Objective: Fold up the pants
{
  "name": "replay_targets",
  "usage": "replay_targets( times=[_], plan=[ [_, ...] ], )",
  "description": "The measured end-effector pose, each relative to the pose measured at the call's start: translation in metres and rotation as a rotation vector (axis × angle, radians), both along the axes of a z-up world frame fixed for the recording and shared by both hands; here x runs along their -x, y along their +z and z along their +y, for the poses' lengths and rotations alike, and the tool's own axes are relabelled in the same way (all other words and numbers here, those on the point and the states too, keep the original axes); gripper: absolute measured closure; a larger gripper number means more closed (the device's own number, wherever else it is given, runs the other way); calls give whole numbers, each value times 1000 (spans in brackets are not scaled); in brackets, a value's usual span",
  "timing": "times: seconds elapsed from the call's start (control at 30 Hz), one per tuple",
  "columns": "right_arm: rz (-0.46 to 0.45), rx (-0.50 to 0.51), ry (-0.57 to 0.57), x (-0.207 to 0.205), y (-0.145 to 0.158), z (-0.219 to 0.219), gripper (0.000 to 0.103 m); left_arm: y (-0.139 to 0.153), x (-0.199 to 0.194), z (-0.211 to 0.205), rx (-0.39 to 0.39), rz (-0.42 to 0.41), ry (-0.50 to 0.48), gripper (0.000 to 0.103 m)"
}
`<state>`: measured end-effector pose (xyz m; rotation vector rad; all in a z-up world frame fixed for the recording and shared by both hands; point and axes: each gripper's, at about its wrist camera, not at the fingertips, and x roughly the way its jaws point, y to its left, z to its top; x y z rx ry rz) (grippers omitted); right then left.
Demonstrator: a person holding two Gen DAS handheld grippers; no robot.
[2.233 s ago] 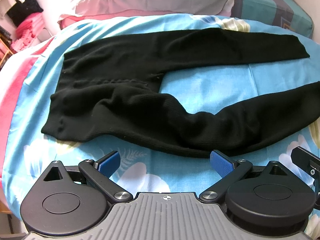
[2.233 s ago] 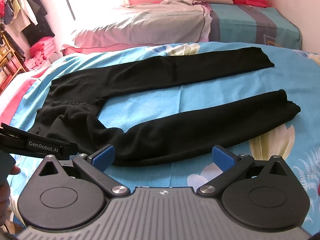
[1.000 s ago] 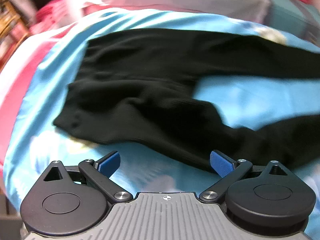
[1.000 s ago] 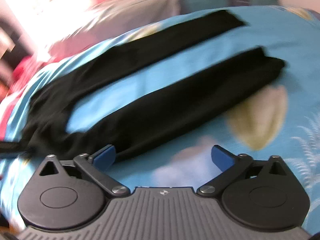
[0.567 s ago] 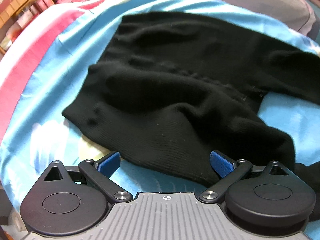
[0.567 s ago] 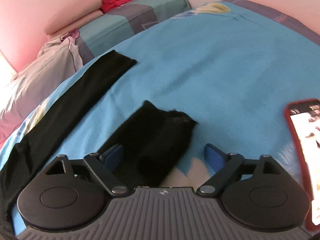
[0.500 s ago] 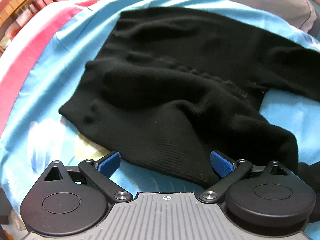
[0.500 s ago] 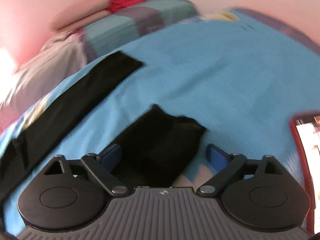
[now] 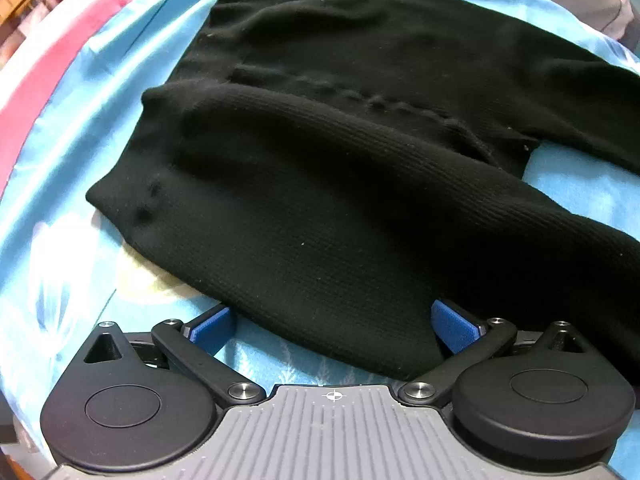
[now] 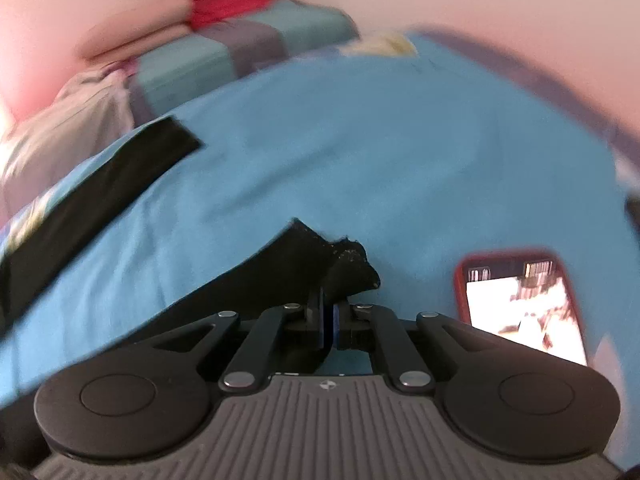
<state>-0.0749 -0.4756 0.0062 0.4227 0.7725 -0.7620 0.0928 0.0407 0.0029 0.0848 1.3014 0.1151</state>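
First grab of the fold under way: the right gripper has just snapped closed, pinching the near leg's cuff of the black pants, which lie spread on the blue bed sheet. The left gripper hangs spread over the waist edge, nothing pinched. Next, probably: left clamps, then both carry the near leg onto the far leg. No containers in sight; a phone lies beside the cuff

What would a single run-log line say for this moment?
task: fold pants | right gripper: just closed on near leg's cuff | left gripper: open, astride pants' waist edge | phone: on bedsheet
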Motion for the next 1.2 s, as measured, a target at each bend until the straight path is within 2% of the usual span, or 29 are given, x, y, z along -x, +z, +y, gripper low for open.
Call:
replay_targets(
  times=[0.07, 0.1, 0.13, 0.2, 0.23, 0.3, 0.43, 0.53, 0.63, 0.7, 0.77, 0.83, 0.87, 0.9, 0.93, 1.0, 1.1, 1.17, 1.2],
  plan=[
    [-22, 48, -57, 0, 5, 2, 76, 0, 0, 0, 4, 5, 1, 0],
    [-19, 64, -115, 0, 7, 0, 55, 0, -1, 1, 7, 8, 0, 0],
    [0, 93, -185, 2, 10, -1, 39, 1, -2, 2, 8, 12, 0, 0],
    [-21, 144, -203, 11, 22, 5, 31, 5, -2, 4, 10, 8, -5, 0],
    [-54, 168, -157, 15, 30, 14, 26, 8, -1, 6, 5, -3, -12, 0],
    [-84, 200, 16, 19, 41, 41, 21, 19, 5, 5, -3, -35, -35, 0],
    [-32, 198, 462, 17, 37, 120, 22, 37, 15, 12, 6, -106, -51, 0],
    [-4, 205, 808, 10, 24, 192, 25, 39, 11, 18, 8, -131, -30, 0],
    [38, 290, 1048, -3, 10, 253, 26, 30, 4, 18, 0, -121, -15, 0],
    [74, 325, 1152, -20, -6, 277, 29, 18, -3, 18, -11, -101, -19, 0],
    [110, 362, 1223, -35, -16, 302, 35, 4, -6, 17, -31, -75, -27, 0],
    [115, 386, 1227, -51, -28, 310, 42, 1, -3, 19, -20, -94, -33, 0],
    [94, 345, 1209, -58, -28, 306, 58, 1, -2, 20, -17, -98, -38, 0],
    [90, 268, 1189, -65, -26, 301, 84, 0, -2, 22, -14, -100, -44, 0],
    [104, 217, 1163, -67, -24, 298, 89, 0, -1, 23, -11, -101, -51, 0],
    [122, 187, 1202, -53, -18, 295, 94, 0, 3, 28, -12, -96, -67, 0],
    [166, 167, 1273, -24, -11, 286, 93, 1, 14, 41, 27, -83, -73, 0],
    [191, 163, 1265, -19, 0, 284, 93, 2, 21, 49, 38, -89, -72, 0],
    [168, 149, 1251, -21, 5, 284, 89, 3, 23, 49, 33, -90, -77, 0]
  ],
)
